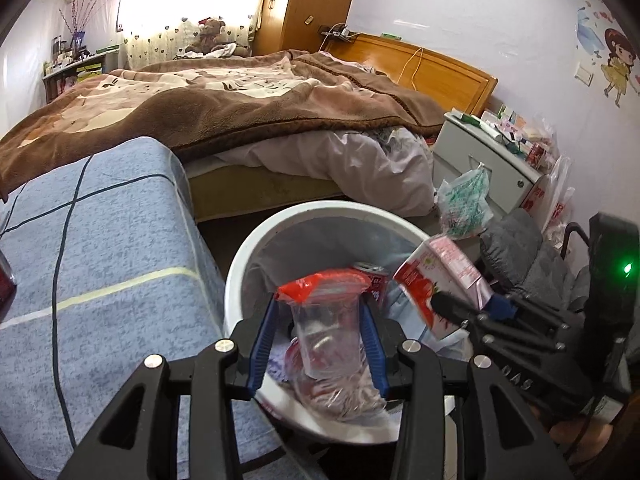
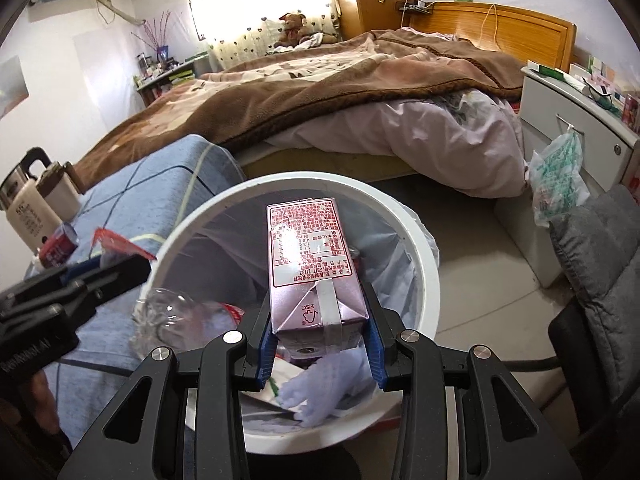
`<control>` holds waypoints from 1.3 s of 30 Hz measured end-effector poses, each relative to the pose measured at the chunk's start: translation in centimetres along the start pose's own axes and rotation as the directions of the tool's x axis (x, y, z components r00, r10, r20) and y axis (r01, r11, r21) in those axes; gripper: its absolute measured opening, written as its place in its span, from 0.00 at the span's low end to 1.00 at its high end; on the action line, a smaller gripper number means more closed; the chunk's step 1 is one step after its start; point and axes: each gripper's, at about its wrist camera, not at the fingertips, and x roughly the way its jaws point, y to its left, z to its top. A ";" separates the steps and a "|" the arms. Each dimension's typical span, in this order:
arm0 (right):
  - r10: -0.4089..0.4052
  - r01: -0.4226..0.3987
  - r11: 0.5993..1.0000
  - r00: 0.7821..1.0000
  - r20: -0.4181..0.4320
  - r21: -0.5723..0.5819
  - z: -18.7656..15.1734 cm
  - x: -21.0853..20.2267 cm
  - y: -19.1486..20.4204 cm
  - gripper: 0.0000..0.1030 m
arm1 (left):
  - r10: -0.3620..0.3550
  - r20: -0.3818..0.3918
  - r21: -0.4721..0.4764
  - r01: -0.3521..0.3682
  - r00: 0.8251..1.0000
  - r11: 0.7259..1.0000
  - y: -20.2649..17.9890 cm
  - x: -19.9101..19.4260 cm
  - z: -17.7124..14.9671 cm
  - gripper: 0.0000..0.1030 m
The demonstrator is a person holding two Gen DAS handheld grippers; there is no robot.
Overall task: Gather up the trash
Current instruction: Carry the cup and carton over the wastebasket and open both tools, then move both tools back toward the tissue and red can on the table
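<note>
1. Left wrist view: the left gripper [image 1: 320, 312] hangs over the white bin [image 1: 240, 264], its blue pads on either side of a clear plastic cup [image 1: 326, 330] in a red-edged wrapper; whether they press on it I cannot tell.
2. Right wrist view: the right gripper [image 2: 318, 316] is clamped on a pink drink carton [image 2: 310, 256], held above the same bin [image 2: 420, 240], which contains a crumpled tissue [image 2: 320, 392].

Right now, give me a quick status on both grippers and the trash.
Left gripper over white bin, plastic cup between its fingers. Right gripper shut on drink carton above bin. Nothing blocking.
</note>
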 end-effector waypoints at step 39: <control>0.056 -0.053 0.998 0.994 0.090 -0.033 -0.6 -4.3 5.6 0.49 | 0.065 0.092 -0.107 -0.055 0.994 0.993 4.9 -6.5 -2.4 0.65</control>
